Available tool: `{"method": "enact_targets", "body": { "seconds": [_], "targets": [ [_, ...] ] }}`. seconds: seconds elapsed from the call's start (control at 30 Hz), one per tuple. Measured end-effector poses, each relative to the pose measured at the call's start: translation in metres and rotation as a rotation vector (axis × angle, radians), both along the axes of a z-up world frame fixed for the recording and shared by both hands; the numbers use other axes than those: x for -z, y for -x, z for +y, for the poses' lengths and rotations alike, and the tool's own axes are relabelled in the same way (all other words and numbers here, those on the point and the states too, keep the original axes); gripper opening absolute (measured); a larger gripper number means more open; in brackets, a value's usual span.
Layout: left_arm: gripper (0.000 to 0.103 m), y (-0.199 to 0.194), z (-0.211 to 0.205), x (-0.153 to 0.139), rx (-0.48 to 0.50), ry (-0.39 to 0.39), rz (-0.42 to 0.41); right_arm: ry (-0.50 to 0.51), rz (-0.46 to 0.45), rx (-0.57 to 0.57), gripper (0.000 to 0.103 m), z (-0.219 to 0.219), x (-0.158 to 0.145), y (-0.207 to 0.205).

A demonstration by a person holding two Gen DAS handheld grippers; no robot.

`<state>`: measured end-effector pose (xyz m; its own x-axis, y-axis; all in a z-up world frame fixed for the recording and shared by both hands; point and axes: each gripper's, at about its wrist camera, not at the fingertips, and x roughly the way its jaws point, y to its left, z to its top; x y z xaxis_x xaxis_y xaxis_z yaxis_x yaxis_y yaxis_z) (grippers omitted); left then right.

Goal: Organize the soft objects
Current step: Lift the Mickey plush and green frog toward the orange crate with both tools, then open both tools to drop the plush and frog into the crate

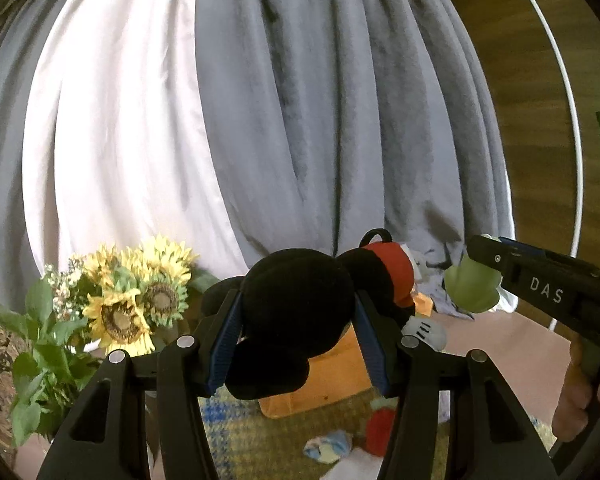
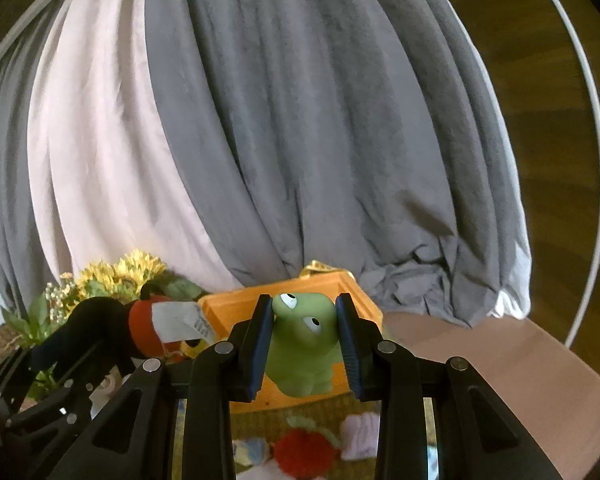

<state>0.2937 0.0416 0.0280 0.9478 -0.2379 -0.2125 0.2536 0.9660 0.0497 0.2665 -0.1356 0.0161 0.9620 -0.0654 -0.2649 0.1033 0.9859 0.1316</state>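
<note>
My left gripper point(image 1: 296, 312) is shut on a black plush mouse toy point(image 1: 300, 320) with red shorts, held up in the air; it also shows at the left of the right wrist view point(image 2: 112, 324) with a white tag. My right gripper point(image 2: 304, 320) is shut on a green soft frog toy point(image 2: 304, 348), held above the orange box point(image 2: 236, 308). The right gripper with the frog point(image 1: 472, 284) shows at the right of the left wrist view. A red plush piece point(image 2: 304, 456) and small pale cloth items point(image 2: 360, 432) lie on the mat below.
Grey and white curtains point(image 2: 300, 140) hang close behind. A sunflower bouquet point(image 1: 132, 292) stands at the left. A yellow-blue checked mat point(image 1: 252, 436) lies under the box. A white hoop point(image 2: 596, 160) and wood floor are at the right.
</note>
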Motion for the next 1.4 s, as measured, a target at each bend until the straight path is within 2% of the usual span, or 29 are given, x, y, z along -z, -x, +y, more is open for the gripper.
{"method": "enact_targets", "body": {
  "seconds": [0.33,0.57,0.9,1.4],
  "targets": [
    [0.054,-0.034,-0.021,-0.009,-0.031,-0.023,-0.044,-0.004,-0.046,-0.048,0.033,-0.021,-0.010,-0.037],
    [0.054,-0.074,-0.028,-0.006,-0.040,-0.051,-0.035,-0.018,-0.047,-0.064,0.033,-0.025,-0.008,-0.072],
    [0.054,-0.136,-0.036,0.018,-0.064,-0.077,0.018,-0.015,0.024,-0.085,0.033,-0.030,0.014,-0.132],
    [0.054,-0.190,-0.052,0.056,-0.039,-0.112,0.141,-0.037,0.148,-0.085,0.033,-0.043,0.053,-0.192]
  ]
}}
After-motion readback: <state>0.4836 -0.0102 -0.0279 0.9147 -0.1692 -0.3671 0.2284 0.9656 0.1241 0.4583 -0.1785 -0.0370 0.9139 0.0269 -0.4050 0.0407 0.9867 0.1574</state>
